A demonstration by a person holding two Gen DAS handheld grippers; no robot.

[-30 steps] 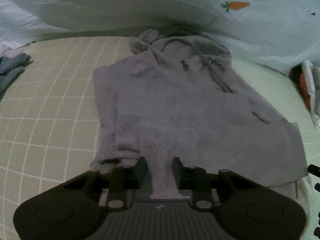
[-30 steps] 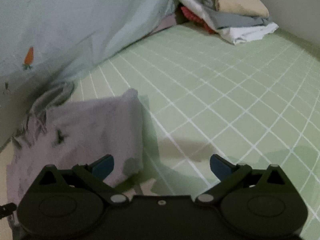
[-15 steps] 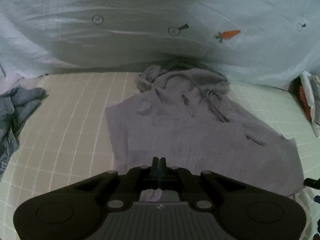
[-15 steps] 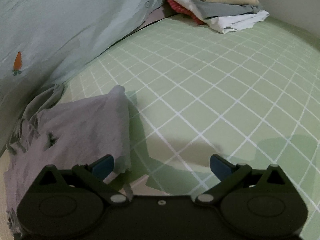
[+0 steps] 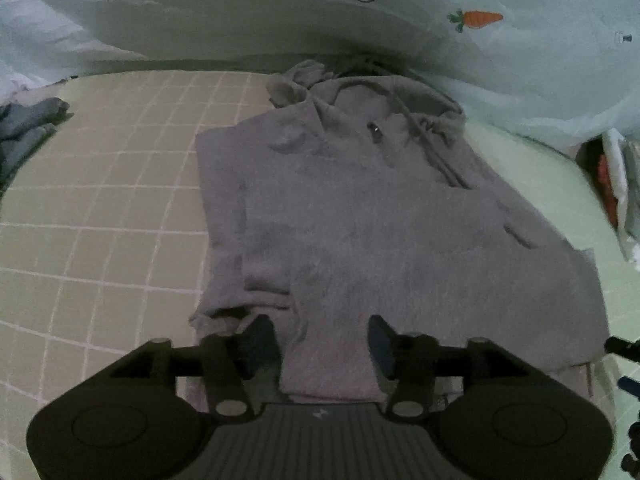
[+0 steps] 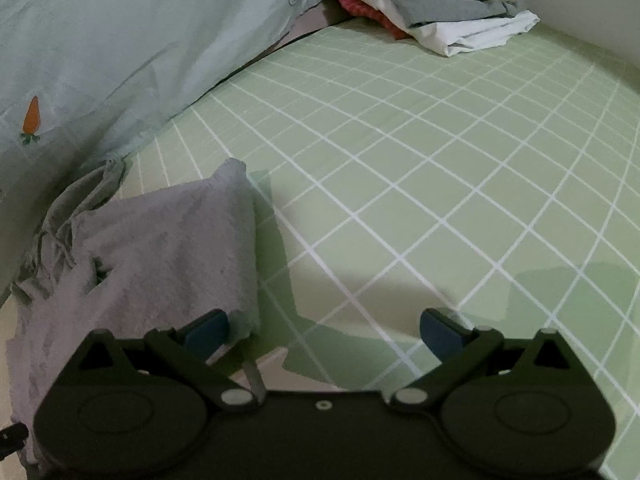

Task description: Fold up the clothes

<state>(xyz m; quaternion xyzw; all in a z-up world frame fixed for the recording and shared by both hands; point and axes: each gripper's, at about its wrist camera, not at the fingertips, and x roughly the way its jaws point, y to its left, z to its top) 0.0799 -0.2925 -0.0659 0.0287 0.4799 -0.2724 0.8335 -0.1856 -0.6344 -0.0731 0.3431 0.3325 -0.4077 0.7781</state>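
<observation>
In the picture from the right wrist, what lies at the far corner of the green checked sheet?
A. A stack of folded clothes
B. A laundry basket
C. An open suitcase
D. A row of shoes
A. At the far end of the green checked sheet there is a stack of folded clothes, with a beige piece on top, then grey and white ones, and something red under them.

A green checked bed (image 6: 440, 160) carries a grey hoodie (image 5: 380, 220), stacked folded clothes (image 6: 440, 12) and a carrot-print duvet (image 5: 280, 8).
</observation>
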